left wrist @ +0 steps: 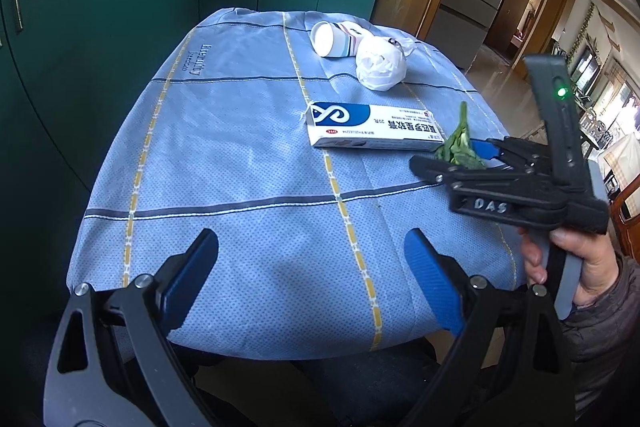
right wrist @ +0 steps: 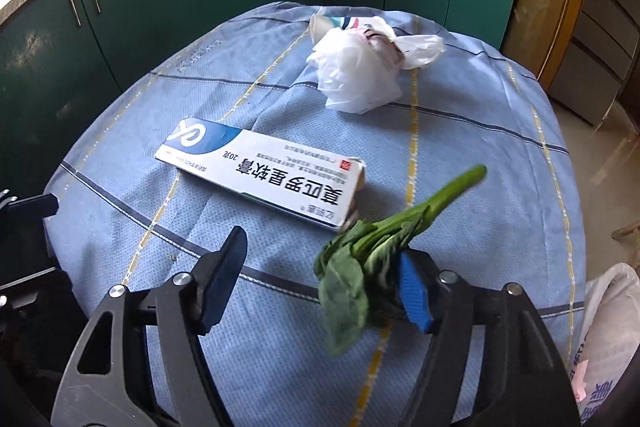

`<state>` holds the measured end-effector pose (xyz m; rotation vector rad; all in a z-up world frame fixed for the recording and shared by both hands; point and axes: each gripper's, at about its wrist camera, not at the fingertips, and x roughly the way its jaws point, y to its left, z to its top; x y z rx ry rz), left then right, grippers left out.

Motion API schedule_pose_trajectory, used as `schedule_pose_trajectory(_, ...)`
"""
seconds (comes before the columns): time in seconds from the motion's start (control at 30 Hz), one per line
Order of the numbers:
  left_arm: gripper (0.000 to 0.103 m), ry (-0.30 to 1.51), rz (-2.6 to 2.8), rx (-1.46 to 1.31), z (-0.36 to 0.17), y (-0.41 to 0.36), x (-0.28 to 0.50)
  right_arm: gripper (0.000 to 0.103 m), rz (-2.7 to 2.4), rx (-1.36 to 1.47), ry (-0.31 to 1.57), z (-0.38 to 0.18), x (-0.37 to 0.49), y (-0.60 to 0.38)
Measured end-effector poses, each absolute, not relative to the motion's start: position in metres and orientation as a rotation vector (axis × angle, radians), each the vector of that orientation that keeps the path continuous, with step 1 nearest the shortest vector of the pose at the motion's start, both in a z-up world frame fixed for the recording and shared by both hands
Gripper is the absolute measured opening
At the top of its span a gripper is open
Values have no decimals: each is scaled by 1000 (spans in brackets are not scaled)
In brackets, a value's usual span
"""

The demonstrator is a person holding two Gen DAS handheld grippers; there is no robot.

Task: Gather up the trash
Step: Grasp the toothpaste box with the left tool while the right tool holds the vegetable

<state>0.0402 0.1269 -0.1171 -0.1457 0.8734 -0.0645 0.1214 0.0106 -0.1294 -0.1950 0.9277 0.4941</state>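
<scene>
Right now the right tool (right wrist: 320,279) stands with its jaws apart, and a limp green leafy vegetable (right wrist: 360,267) lies against the inner face of its right blue pad (right wrist: 414,291), the leaf drooping below the pad and the pale stalk pointing up and away to the far right; the left pad (right wrist: 224,279) is well clear of it, so nothing is clamped (whether the leaf sticks to the pad or just rests there I cannot tell). Just beyond the stalk, on the blue checked cloth of the tabletop (right wrist: 460,367), lies a white and blue medicine box (right wrist: 260,179), its near end close to the leaf. Farther off sits a crumpled white plastic bag (right wrist: 356,75) with a tipped paper cup (left wrist: 332,39) behind it. The left tool (left wrist: 312,283) hangs over the near edge of the tabletop, jaws wide and empty, well apart from all the trash. A hand (left wrist: 576,259) grips the right tool's handle.
</scene>
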Motion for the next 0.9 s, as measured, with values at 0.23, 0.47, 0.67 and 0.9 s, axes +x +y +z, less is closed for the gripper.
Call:
schedule_pose_trajectory(0.23,94,890,-65,-144,-120,125,43,30,471,-214,916,-132,123,5)
schedule_pose_trajectory(0.47,94,897,-69,-137,-123,122,44,22,435,-183,913,-130,121,-17)
schedule_pose_trajectory(0.67,94,901,-62,-127,-125,122,47,22,386,-142,886,-115,115,-48)
schedule_pose_trajectory(0.9,95,840,-63,28,-105,116,80,22,323,-105,862,-101,109,-83)
